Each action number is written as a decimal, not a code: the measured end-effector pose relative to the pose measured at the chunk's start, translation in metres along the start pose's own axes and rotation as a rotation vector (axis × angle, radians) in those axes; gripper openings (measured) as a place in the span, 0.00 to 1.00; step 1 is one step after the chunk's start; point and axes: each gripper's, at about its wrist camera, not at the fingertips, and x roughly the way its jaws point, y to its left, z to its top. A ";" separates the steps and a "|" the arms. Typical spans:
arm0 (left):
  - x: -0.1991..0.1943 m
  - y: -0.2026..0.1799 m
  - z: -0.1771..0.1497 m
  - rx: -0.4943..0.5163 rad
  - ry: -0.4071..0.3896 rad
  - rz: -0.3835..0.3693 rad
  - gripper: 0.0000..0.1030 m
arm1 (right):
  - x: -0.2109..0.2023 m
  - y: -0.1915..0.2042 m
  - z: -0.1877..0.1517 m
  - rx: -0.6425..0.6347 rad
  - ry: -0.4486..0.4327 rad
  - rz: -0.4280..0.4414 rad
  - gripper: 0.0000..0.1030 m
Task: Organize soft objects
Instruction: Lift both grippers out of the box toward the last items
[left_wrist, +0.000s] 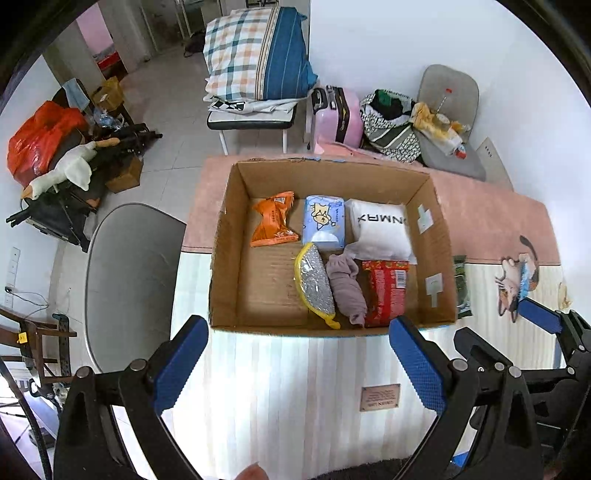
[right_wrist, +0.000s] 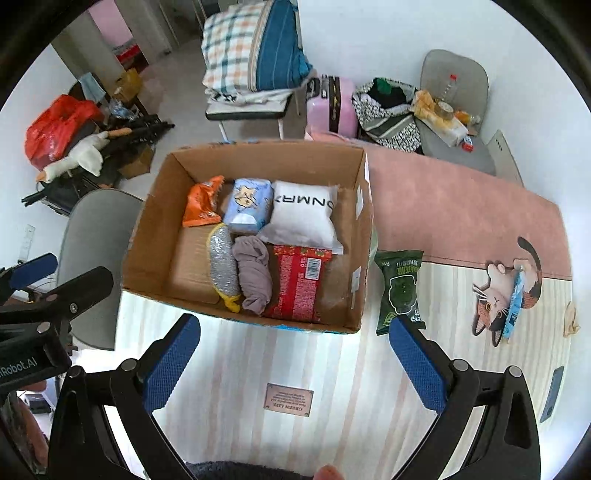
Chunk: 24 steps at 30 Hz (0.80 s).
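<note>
Cardboard box (right_wrist: 147, 236) sits on the tabletop (right_wrist: 332, 369) with my left gripper (left_wrist: 299, 365) spread wide and empty in front of it. Inside, going left to right: orange snack pack (right_wrist: 202, 201), silver scrubber (right_wrist: 223, 260), grey cloth roll (right_wrist: 255, 275), red packet (right_wrist: 301, 282). Green packet (right_wrist: 400, 291) lies just outside the box's right wall. My right gripper (right_wrist: 295, 363) is wide apart too, holding nothing.

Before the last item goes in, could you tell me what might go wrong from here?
1. The green packet lies on the table close beside the cardboard box wall, so the open right gripper could nudge the box while reaching for it.
2. The box's right side is already filled by the white pillow and red packet; dropped there, the green packet may end up perched on top.
</note>
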 end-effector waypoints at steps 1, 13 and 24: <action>-0.005 0.000 -0.002 -0.003 -0.009 0.000 0.97 | -0.006 0.000 -0.002 0.000 -0.006 0.010 1.00; -0.028 -0.039 -0.012 0.024 -0.065 0.037 0.99 | -0.030 -0.037 -0.024 0.058 -0.005 0.105 1.00; 0.055 -0.211 -0.005 0.176 0.135 -0.126 0.99 | -0.006 -0.230 -0.077 0.358 0.080 -0.030 1.00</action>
